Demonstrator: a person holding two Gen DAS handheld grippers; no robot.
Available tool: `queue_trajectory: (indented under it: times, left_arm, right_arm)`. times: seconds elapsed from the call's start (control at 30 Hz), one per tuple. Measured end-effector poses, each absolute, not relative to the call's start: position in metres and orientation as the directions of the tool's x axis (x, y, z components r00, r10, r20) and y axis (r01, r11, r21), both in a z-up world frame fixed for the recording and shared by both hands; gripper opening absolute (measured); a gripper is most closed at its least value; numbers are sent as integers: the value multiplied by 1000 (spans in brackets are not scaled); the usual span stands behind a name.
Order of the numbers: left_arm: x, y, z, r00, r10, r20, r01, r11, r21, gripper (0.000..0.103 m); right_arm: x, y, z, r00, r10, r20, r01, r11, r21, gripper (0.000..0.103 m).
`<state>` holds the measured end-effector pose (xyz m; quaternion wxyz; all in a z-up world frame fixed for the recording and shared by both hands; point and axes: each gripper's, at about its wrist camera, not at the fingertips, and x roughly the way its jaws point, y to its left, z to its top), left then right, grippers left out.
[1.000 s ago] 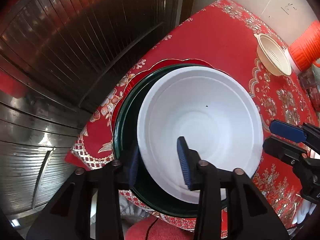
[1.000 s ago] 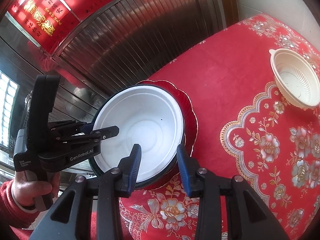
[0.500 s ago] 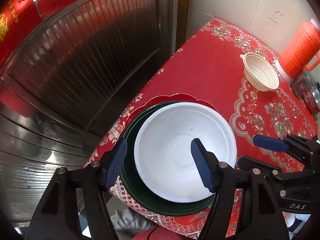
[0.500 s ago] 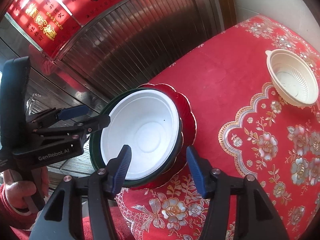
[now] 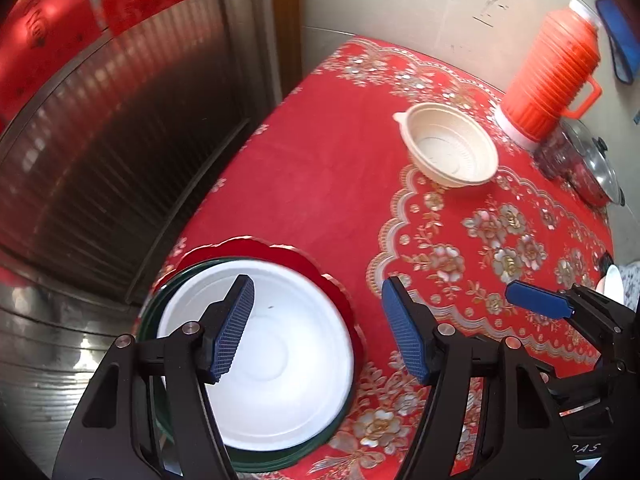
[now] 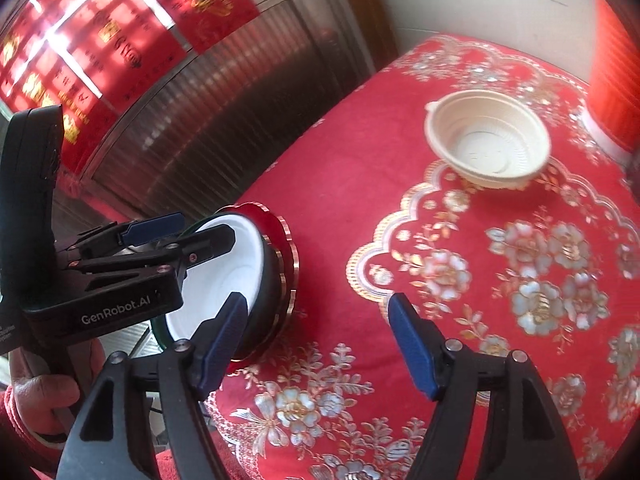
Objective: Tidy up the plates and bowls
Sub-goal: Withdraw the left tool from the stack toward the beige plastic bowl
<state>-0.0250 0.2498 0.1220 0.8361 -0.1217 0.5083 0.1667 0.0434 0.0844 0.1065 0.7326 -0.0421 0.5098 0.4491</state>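
A white bowl [image 5: 276, 364] sits nested in a dark green bowl [image 5: 276, 462] on a red scalloped plate [image 5: 280, 250] at the table's near left corner; the stack also shows in the right wrist view [image 6: 236, 264]. A cream ribbed bowl [image 5: 450, 148] stands alone further back, also in the right wrist view [image 6: 488, 144]. My left gripper [image 5: 318, 334] is open and empty, raised above the stack's right edge. My right gripper [image 6: 316, 338] is open and empty, above the cloth just right of the stack.
An orange thermos jug [image 5: 550, 76] and a glass-lidded pot [image 5: 588, 168] stand at the back right by the wall. A red floral tablecloth [image 5: 460, 256] covers the table. A metal shutter door [image 5: 100, 140] is left of the table edge.
Both grippers have opened wide, let go of the white bowl and pulled up and back from the stack. The bowls stay nested on the red plate.
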Motion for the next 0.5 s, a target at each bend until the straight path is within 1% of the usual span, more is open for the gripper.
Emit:
queue_trajectory:
  times: [0.07,0.5]
  left_arm:
    - [-17,241,123,434,147,-889,-380,924,-32,67]
    - [33,185,118,446,78,-892,-236,971,-33,67]
  right_arm:
    - [50,71,106,99,611,-786,-677,620,396,78]
    - [74,10,104,206,575,-792,-549,737,393,78]
